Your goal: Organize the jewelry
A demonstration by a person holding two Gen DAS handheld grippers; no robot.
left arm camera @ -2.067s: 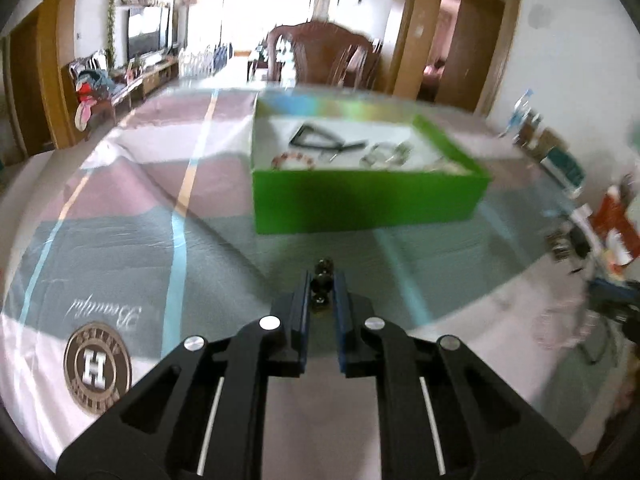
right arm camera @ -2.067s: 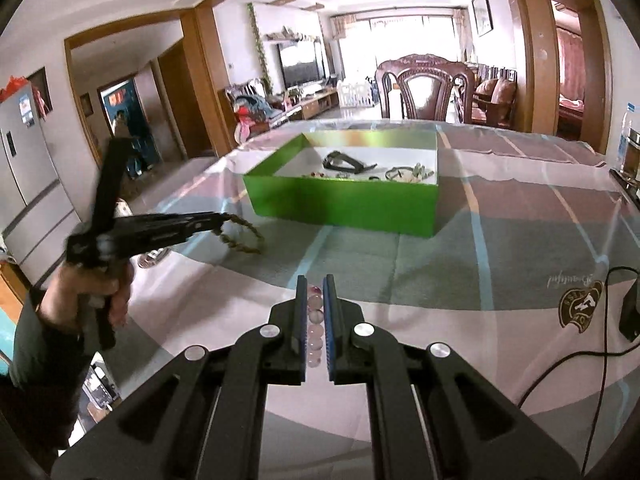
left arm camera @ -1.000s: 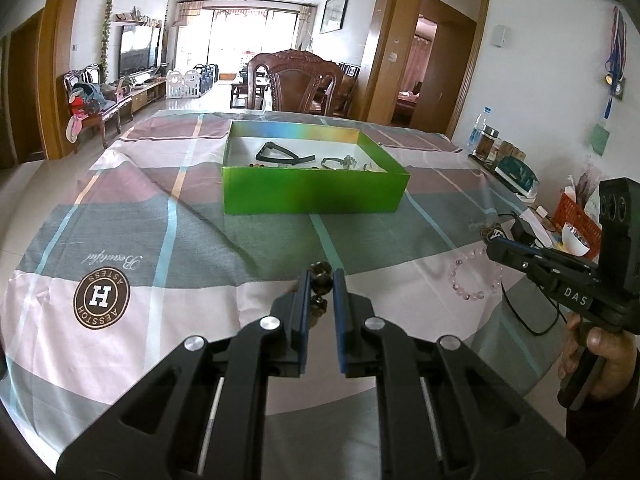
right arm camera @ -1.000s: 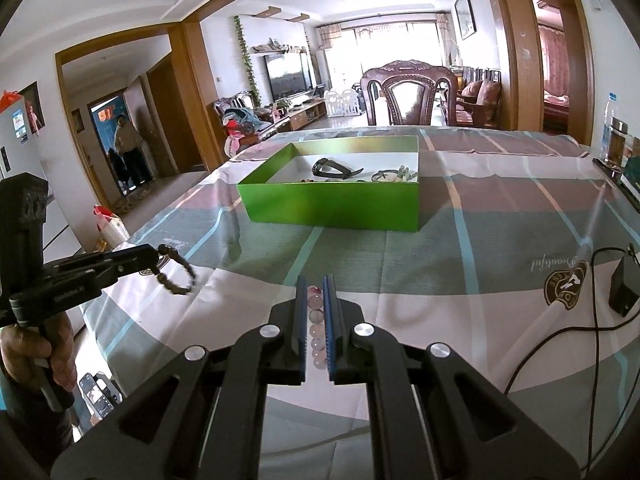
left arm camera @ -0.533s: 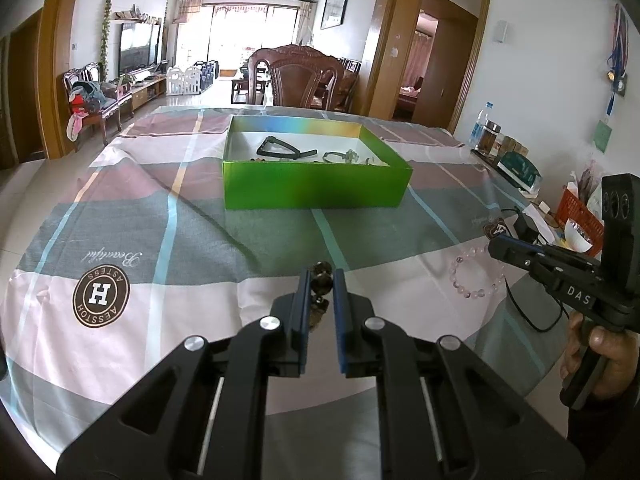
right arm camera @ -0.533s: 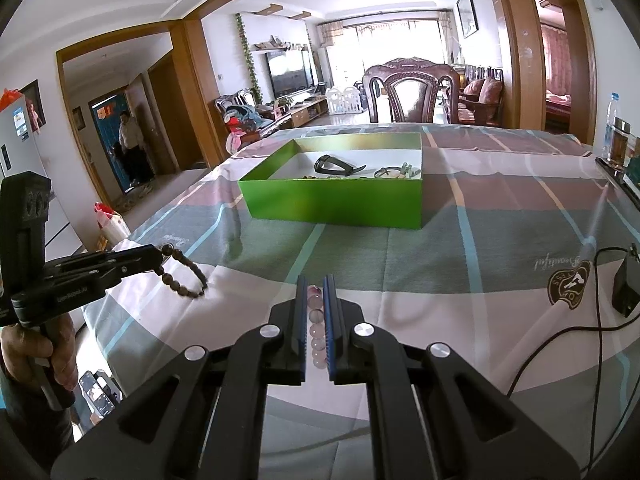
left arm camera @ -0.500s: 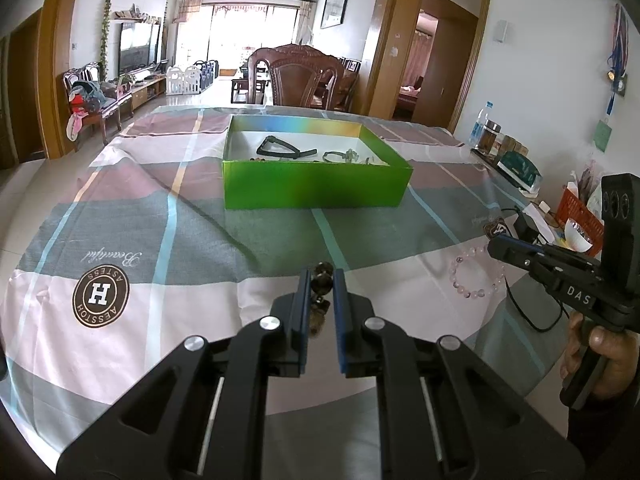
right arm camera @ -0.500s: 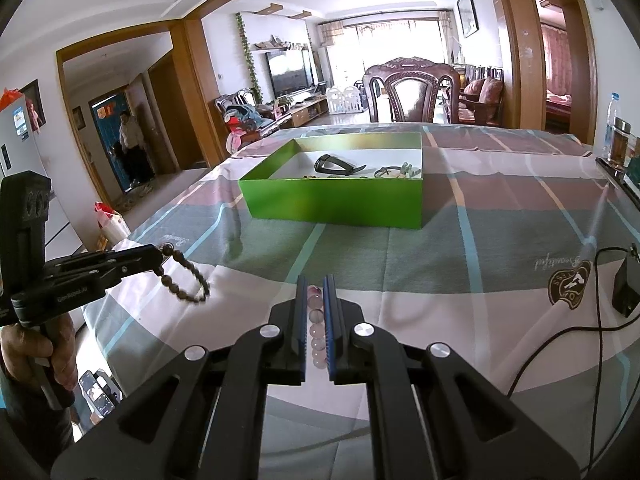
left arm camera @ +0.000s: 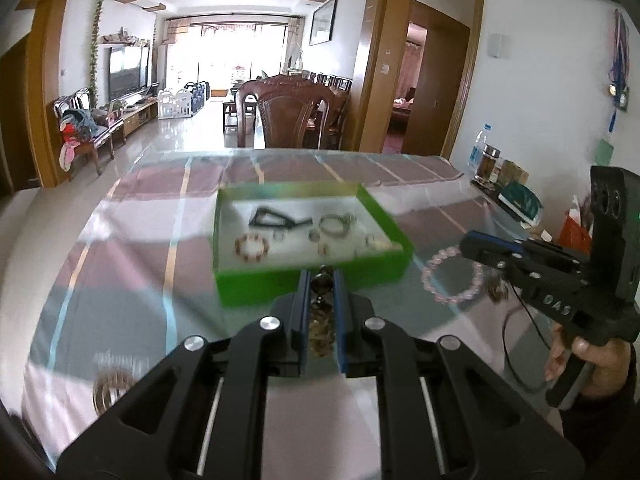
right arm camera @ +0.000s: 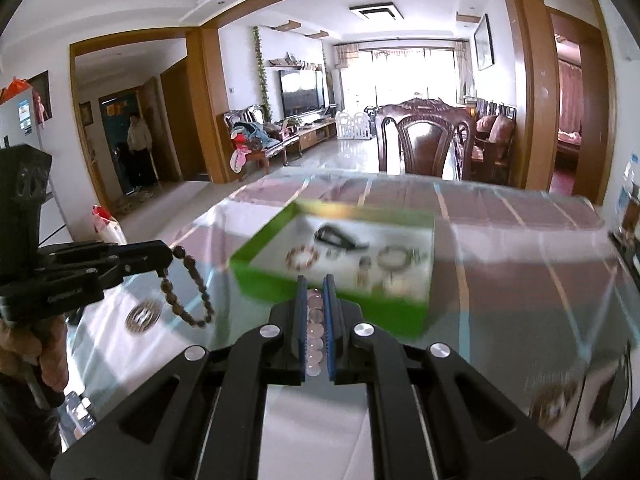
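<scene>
While round brown beads (right arm camera: pixel 188 288) dangle, pink beads (left arm camera: pixel 452 276) gleam.

Bright daylight from blown-out far windows (left arm camera: pixel 236 56); table (right arm camera: pixel 520 240) and green box (left arm camera: pixel 312 284) motion-blurred; fisheye bending, dark corners.

Table (left arm camera: pixel 120 264), plaid cloth; green box (left arm camera: pixel 312 280), black cable (left arm camera: pixel 516 344) on it.

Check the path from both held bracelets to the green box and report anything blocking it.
Nothing visible blocks it. The dark bracelet and pink bracelet hang above bare tablecloth; the green box stands open-topped just ahead.
</scene>
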